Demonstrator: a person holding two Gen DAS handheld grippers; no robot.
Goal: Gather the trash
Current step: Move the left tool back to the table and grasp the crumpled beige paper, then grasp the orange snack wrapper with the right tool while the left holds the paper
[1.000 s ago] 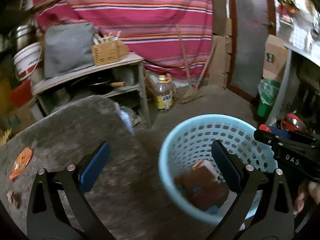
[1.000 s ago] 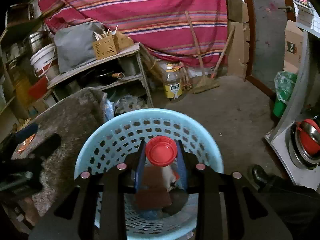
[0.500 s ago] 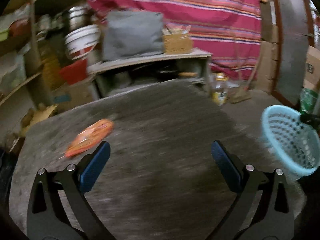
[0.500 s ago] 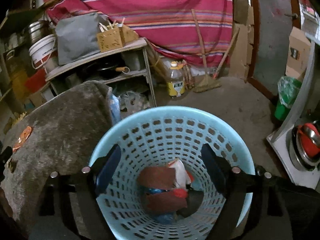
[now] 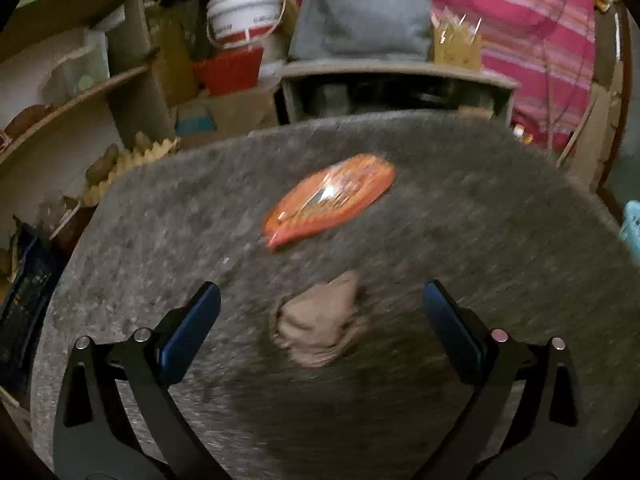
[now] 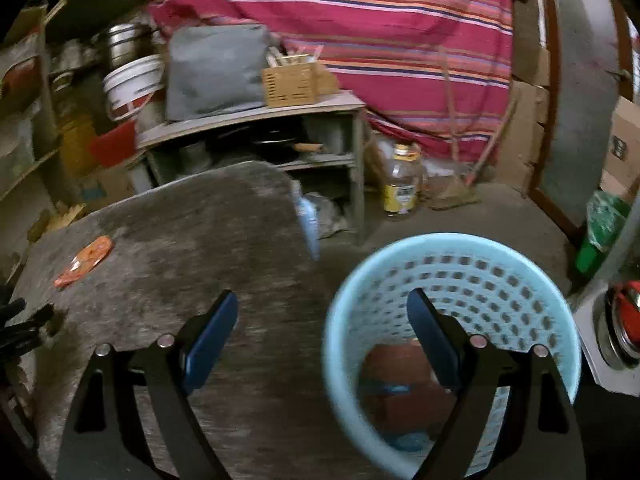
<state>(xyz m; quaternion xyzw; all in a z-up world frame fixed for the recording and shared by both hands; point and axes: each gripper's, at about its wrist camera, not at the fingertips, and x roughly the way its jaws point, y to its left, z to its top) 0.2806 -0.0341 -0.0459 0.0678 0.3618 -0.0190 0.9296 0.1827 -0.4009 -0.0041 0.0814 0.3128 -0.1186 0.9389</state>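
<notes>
two wide grippers, two scraps left on the table

jaws gape empty on both: left gripper (image 5: 320, 328) hovers over a crumpled brown paper wad (image 5: 320, 320) on the grey stone table (image 5: 500, 240); a flat orange foil wrapper (image 5: 330, 200) lies just beyond. right gripper (image 6: 320, 340) straddles the pale blue plastic basket (image 6: 452, 248) rim.

risk: closing high skims the low wad. blur smears both scraps; the basket's contents are indistinct.

Right gripper (image 6: 322, 330) wide, empty, above table (image 6: 208, 216) edge. Blue basket (image 6: 452, 280) right of tongs, holding trash. Orange wrapper (image 6: 85, 260) far left.
</notes>
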